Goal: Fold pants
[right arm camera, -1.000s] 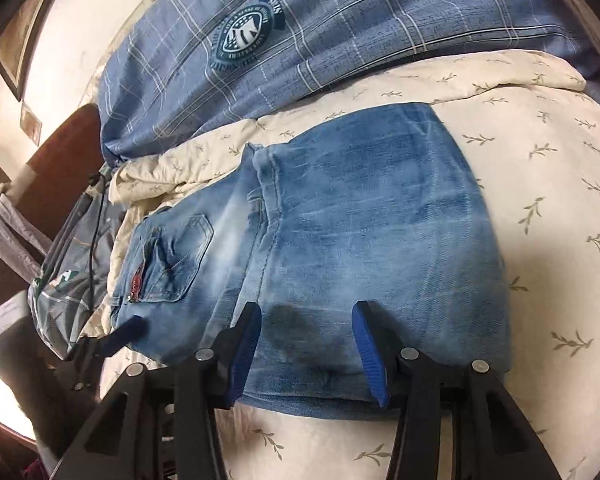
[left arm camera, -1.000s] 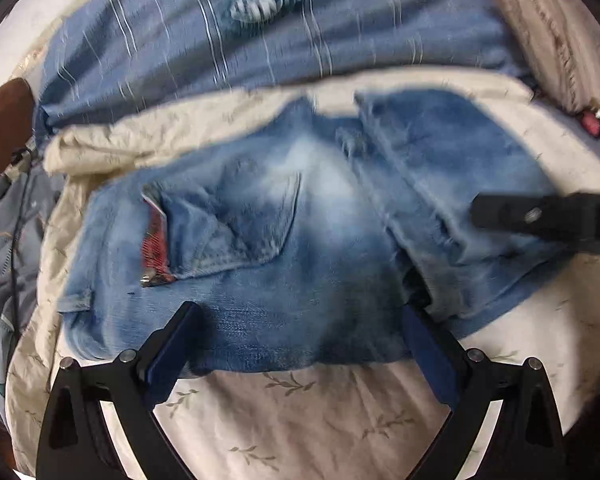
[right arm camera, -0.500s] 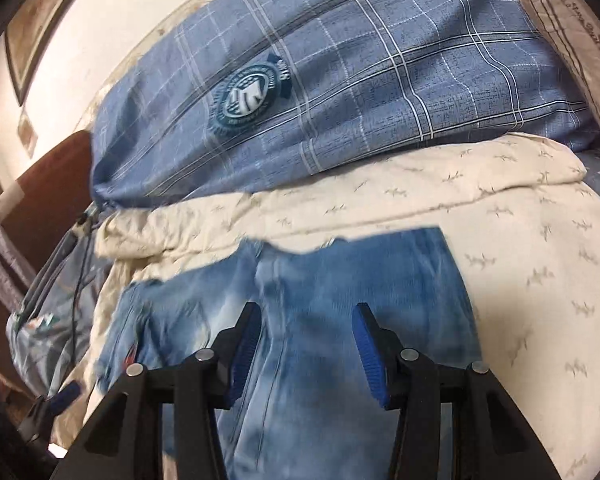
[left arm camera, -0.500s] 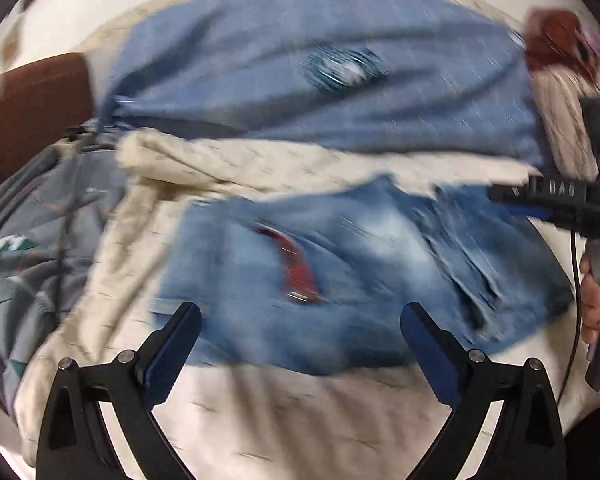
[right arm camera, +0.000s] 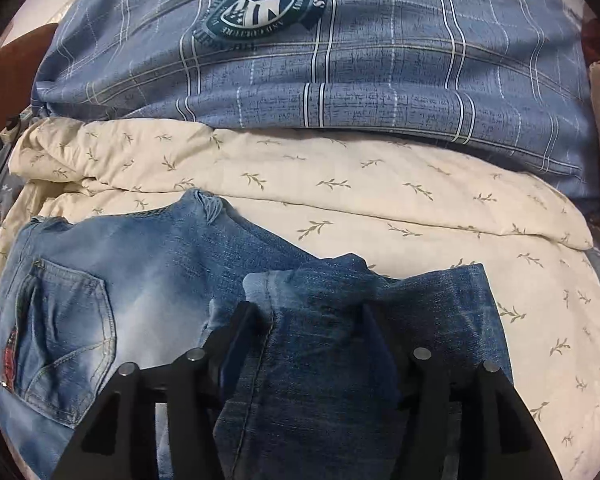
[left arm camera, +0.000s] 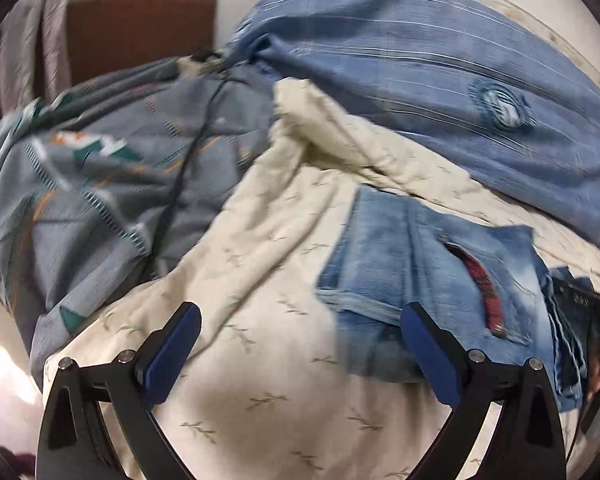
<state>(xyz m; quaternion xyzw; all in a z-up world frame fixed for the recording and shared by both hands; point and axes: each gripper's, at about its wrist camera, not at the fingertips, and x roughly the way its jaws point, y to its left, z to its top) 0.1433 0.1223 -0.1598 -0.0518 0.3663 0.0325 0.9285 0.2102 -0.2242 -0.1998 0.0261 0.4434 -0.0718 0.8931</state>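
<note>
In the right wrist view, nearest the camera, the right tool (right arm camera: 312,344) straddles a raised fold of the faded blue denim pants (right arm camera: 140,292), its jaws opening with the dark cloth between them, probably letting the folded leg settle. The left tool (left arm camera: 300,344) hangs with its jaws wide apart and nothing in them, over the cream leaf-print bedsheet (left arm camera: 268,240), clear of the work. The pants lie folded on that sheet, back pocket up. Beyond sits a blue plaid pillow (right arm camera: 380,80).
</note>
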